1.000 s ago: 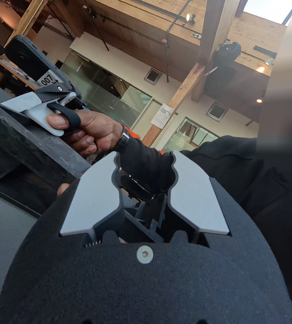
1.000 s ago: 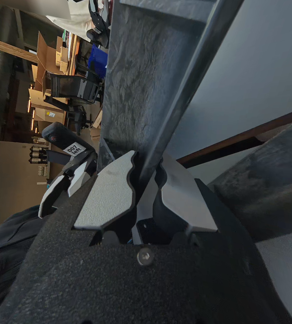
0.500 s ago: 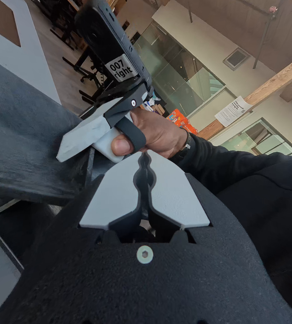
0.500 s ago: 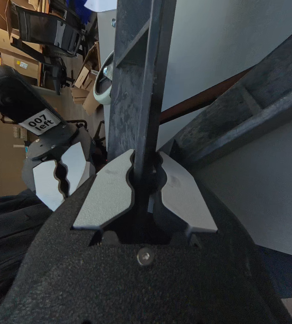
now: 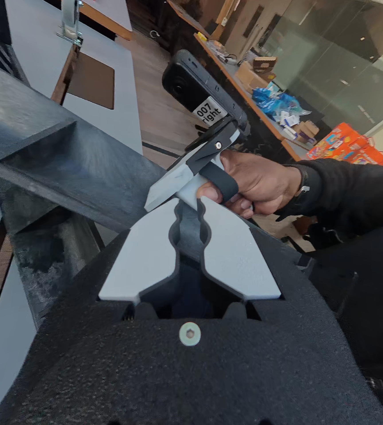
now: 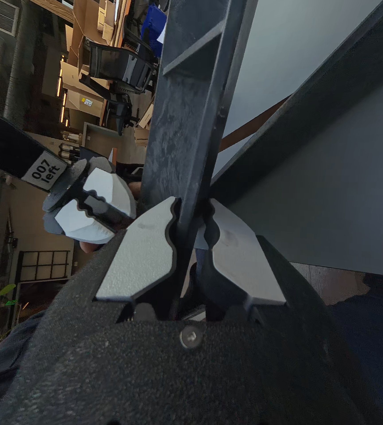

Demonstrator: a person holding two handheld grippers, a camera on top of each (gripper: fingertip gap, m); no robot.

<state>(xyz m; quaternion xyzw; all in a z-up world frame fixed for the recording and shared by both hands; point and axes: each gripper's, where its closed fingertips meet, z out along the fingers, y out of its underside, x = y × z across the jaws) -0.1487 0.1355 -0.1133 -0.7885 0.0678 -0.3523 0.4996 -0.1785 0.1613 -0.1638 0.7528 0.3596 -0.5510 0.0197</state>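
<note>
The right gripper [image 6: 191, 204] has its jaws clenched on the thin edge of a black frame bar [image 6: 181, 128], both pads pressed to it; the bar is dark, mottled grey and scuffed, with a ribbed flange, and runs up and away from the jaws. Just beside it, the left gripper [image 5: 189, 208] has its jaws closed on a thin rib of the same black frame [image 5: 54, 156]. A hand [image 5: 255, 184] grips the right gripper's handle, with a cluttered bench [image 5: 266, 110] well behind.
</note>
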